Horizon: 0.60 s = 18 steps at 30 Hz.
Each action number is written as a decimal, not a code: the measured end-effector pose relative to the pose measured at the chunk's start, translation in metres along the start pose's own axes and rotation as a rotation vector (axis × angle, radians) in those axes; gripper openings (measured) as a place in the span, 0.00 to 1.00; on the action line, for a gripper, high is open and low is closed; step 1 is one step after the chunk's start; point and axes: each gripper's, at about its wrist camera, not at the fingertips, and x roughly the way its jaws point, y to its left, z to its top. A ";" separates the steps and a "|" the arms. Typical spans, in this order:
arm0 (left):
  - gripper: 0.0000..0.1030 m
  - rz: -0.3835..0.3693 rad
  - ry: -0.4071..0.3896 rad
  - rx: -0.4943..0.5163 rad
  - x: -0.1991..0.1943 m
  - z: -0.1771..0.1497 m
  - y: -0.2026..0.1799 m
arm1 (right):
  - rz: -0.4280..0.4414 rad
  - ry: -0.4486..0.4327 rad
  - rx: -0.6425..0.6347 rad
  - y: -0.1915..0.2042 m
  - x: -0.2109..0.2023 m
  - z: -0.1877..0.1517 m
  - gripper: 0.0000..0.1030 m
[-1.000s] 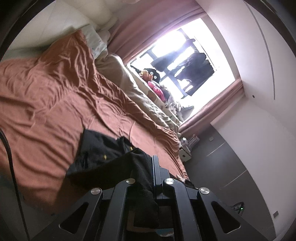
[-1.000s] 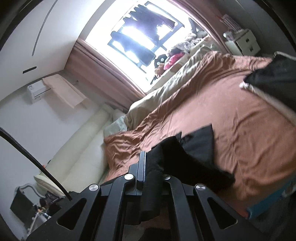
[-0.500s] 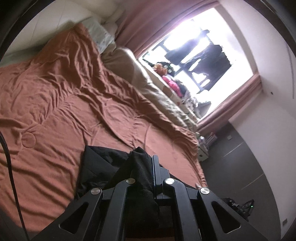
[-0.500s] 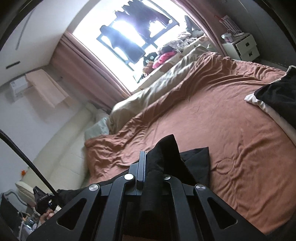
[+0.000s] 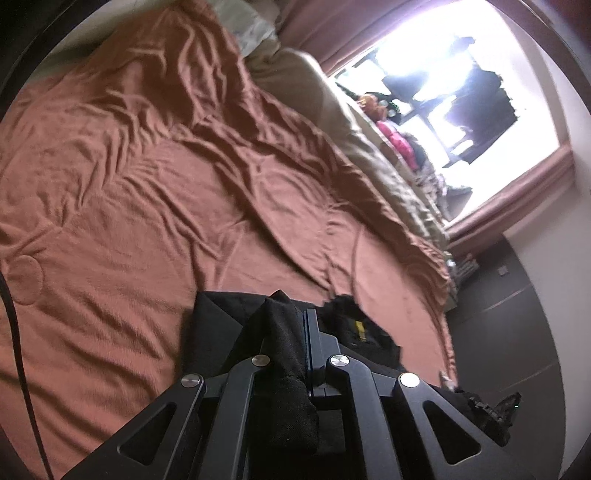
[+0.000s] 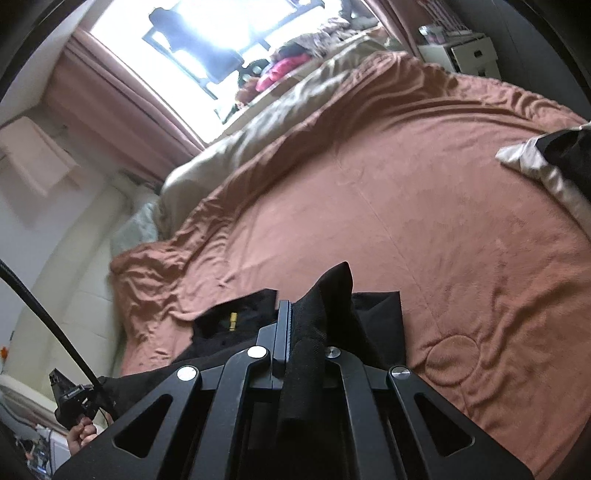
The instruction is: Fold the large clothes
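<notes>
Both tongs (image 5: 295, 325) (image 6: 295, 314) pinch—seemingly—black garment (image 5: 221, 325).

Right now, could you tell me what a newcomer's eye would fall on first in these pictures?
First the black garment, bunched at the near edge of the bed, pinched by both the left gripper and the right gripper. Then the rumpled rust-brown blanket covering the bed, and beyond it the glaring window with dark clothes hanging.

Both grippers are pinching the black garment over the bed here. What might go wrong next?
1. The left gripper and right gripper each hold a bunched wad of the black garment, so the fold may land creased or uneven.
2. The wrinkled brown blanket could drag with it.
</notes>
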 end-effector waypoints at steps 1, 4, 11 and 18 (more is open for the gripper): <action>0.05 0.019 0.014 0.013 0.011 0.002 0.001 | -0.012 0.013 0.003 0.002 0.010 0.003 0.00; 0.17 0.061 0.074 0.034 0.036 0.003 0.004 | -0.048 0.059 0.019 0.003 0.032 0.012 0.06; 0.86 0.091 -0.042 0.046 0.017 0.007 0.006 | -0.052 0.025 -0.015 0.015 0.019 0.027 0.89; 0.86 0.210 0.038 0.136 0.020 -0.007 0.017 | -0.178 0.112 -0.145 0.022 0.018 0.020 0.89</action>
